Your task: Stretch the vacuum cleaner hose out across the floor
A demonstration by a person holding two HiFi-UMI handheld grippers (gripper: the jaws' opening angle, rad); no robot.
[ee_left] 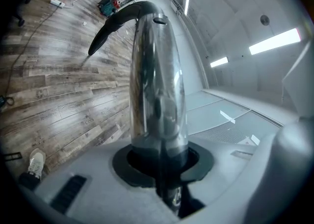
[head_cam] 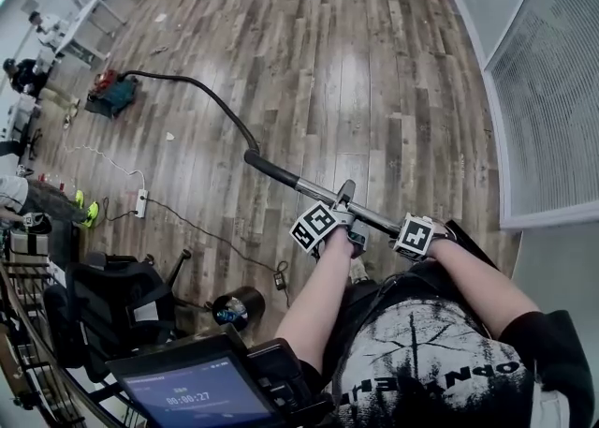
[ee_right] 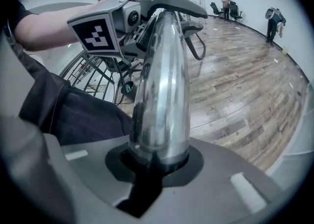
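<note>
A black vacuum hose point(head_cam: 201, 94) snakes over the wood floor from a red and teal vacuum cleaner point(head_cam: 112, 95) to a black curved handle point(head_cam: 271, 169). The handle joins a chrome wand tube point(head_cam: 374, 217) held off the floor. My left gripper point(head_cam: 342, 220) is shut on that tube, and my right gripper point(head_cam: 418, 235) is shut on it a little further back. In the left gripper view the tube point(ee_left: 157, 81) rises out of the closed jaws of the left gripper point(ee_left: 159, 157) toward the handle point(ee_left: 115, 24). In the right gripper view the right gripper point(ee_right: 157, 157) clamps the tube point(ee_right: 162, 90), with the left gripper's marker cube point(ee_right: 97, 33) ahead.
A white power strip point(head_cam: 141, 202) and thin cables lie left of me. A black office chair point(head_cam: 112, 300), a dark cylinder point(head_cam: 236, 308) and a tablet screen point(head_cam: 192, 396) stand close at lower left. A white panelled wall point(head_cam: 552, 89) runs along the right. People stand far off point(ee_right: 273, 19).
</note>
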